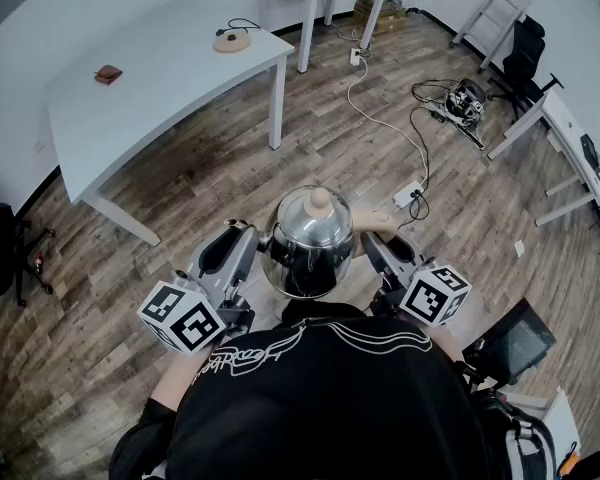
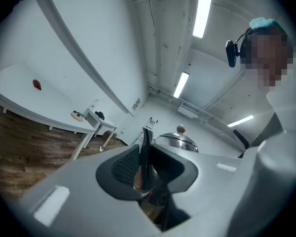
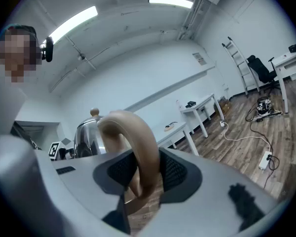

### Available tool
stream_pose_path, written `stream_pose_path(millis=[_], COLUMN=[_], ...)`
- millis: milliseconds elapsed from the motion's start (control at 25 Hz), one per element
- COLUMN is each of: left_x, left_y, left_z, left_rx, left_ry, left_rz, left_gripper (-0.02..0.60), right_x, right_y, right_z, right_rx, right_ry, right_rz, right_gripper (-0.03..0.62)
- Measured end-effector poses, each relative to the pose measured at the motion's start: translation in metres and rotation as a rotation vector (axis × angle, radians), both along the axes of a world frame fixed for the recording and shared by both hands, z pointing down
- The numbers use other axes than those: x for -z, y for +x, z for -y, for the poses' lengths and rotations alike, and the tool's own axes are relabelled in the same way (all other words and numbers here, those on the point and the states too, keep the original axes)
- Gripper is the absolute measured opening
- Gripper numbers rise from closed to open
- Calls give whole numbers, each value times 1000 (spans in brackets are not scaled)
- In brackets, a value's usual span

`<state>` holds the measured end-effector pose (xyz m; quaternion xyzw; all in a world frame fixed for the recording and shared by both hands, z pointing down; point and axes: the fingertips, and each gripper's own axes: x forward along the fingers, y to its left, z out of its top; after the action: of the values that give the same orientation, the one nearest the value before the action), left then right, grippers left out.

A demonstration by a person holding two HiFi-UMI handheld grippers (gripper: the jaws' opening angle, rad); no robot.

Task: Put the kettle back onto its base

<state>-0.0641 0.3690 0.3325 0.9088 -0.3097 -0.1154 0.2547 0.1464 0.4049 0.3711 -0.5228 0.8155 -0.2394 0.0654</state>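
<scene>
Steel, polished and round-bodied, the kettle (image 1: 310,243) hangs in the air over the wood floor (image 1: 310,138), just in front of the person and between the two tools. The right tool (image 1: 375,240) is clenched on the tan loop handle (image 3: 138,142), which fills the gap between its pads in the right gripper view. The left tool (image 1: 242,230) is clamped on the thin dark spout (image 2: 145,152), which stands upright between its pads.

The body looks stiff and slick, so bare metal would give a poor hold. The handle is the place to carry it: thick, matt and shaped for gripping. The spout is narrow and tapered, and I judge it good only for steadying, not for bearing weight. How heavy the kettle is cannot be told, since any water inside is hidden. The lid (image 1: 315,223) with its knob (image 1: 320,201) probably sits loose, so the kettle is best kept upright.

The base (image 1: 232,40), a round disc with a cord, lies well apart on the white tabletop (image 1: 150,78), near its far corner. Setting down will likely need the kettle centred over it.
</scene>
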Motion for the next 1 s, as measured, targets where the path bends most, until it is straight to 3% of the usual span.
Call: stream_pose_path(millis=[240, 520, 840, 1000], left_x=[0, -24, -44, -39], left_y=[-4, 16, 70, 99], left_z=[-11, 9, 128, 201], left_rx=[-1, 8, 25, 41], left_ry=[-12, -74, -148, -139], left_rz=[15, 50, 96, 105], left_gripper=[86, 86, 86, 86], right_x=[-3, -28, -54, -49], right_y=[-5, 15, 70, 99], right_z=[-6, 19, 148, 220], right_rx=[6, 12, 28, 55], right_ry=[-24, -64, -121, -106], right_rz=[26, 63, 107, 102], right_gripper=[133, 133, 133, 133])
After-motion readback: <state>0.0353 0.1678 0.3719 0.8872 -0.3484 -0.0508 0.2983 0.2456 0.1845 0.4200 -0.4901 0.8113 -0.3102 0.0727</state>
